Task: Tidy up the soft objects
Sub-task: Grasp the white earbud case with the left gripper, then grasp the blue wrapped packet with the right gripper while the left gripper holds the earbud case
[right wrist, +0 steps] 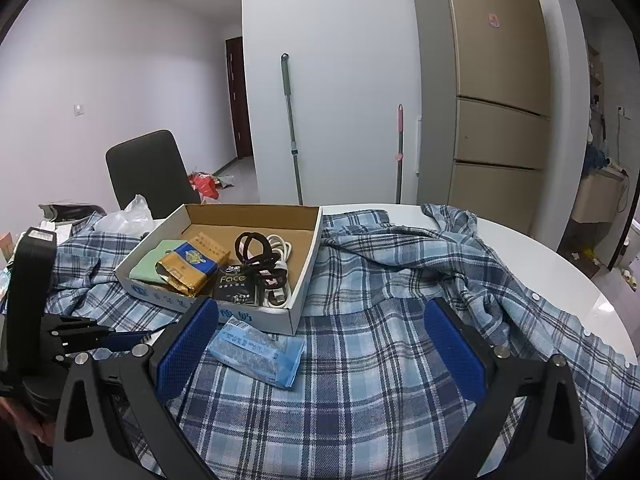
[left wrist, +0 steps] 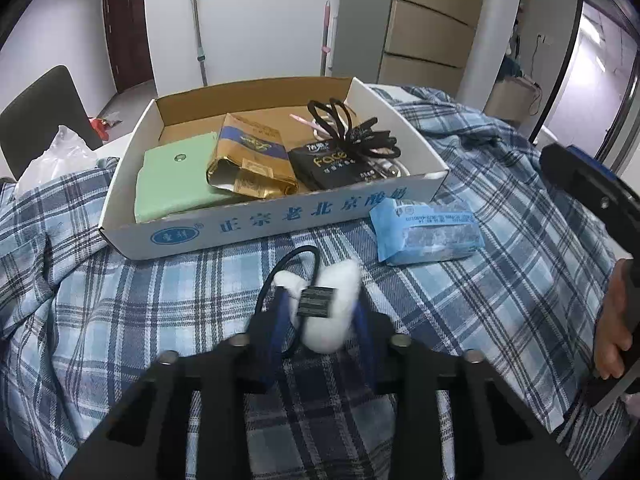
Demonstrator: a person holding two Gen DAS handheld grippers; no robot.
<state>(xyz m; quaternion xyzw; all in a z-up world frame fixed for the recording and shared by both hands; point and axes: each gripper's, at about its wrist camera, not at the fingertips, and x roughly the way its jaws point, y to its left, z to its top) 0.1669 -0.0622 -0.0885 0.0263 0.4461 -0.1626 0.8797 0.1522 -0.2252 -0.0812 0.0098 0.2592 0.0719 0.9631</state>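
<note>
My left gripper (left wrist: 320, 312) is shut on a white fluffy hair tie (left wrist: 332, 312) with a black elastic loop and a black tag, held above the plaid cloth in front of the cardboard box (left wrist: 280, 224). The box holds a green cloth (left wrist: 172, 184), a gold packet (left wrist: 252, 160), a black pack (left wrist: 336, 164) and black hair bands (left wrist: 352, 128). A blue tissue pack (left wrist: 426, 232) lies right of the box front; it also shows in the right wrist view (right wrist: 260, 352). My right gripper (right wrist: 320, 348) is open and empty over the cloth, just right of the pack.
A blue plaid shirt (right wrist: 400, 300) covers the white round table (right wrist: 560, 264). A white plastic bag (left wrist: 52, 160) and a dark chair (right wrist: 148, 172) are at the left. A fridge (right wrist: 500, 100) and two mop handles stand behind.
</note>
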